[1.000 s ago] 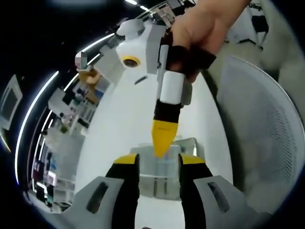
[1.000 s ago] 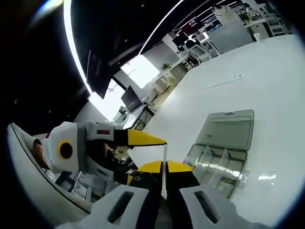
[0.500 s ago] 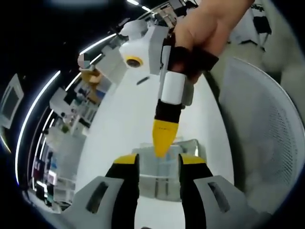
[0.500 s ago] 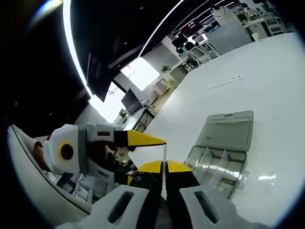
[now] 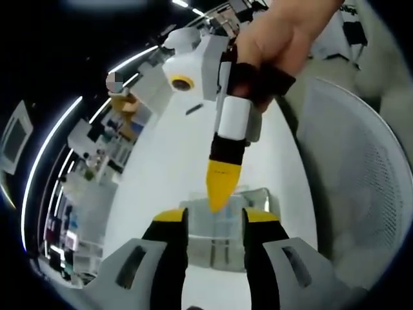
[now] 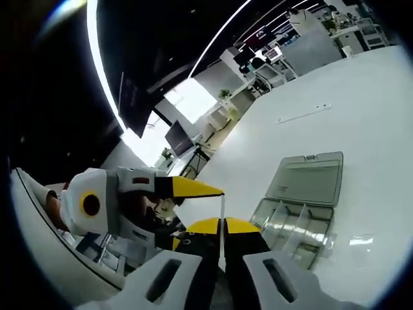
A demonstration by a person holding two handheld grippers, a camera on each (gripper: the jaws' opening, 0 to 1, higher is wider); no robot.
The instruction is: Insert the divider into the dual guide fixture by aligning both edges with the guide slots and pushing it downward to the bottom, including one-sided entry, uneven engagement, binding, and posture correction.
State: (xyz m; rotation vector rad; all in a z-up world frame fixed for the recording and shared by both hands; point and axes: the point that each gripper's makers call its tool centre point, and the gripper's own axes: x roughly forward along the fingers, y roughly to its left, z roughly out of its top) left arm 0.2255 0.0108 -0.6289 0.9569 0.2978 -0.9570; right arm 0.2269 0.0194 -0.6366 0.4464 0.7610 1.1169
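Divider [image 6: 222,210] stands pinched edge-on in the clenched right gripper [image 6: 221,227]; left gripper [image 5: 211,216] gapes above the fixture [image 5: 219,240].

white table [image 6: 361,103], mesh chair [image 5: 361,168], distant desks [image 6: 335,22]

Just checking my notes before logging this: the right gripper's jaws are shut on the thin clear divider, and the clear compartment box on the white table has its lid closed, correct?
Not quite: the compartment box has its lid open, laid back flat on the table, as the right gripper view shows. The right gripper is indeed shut on the divider.
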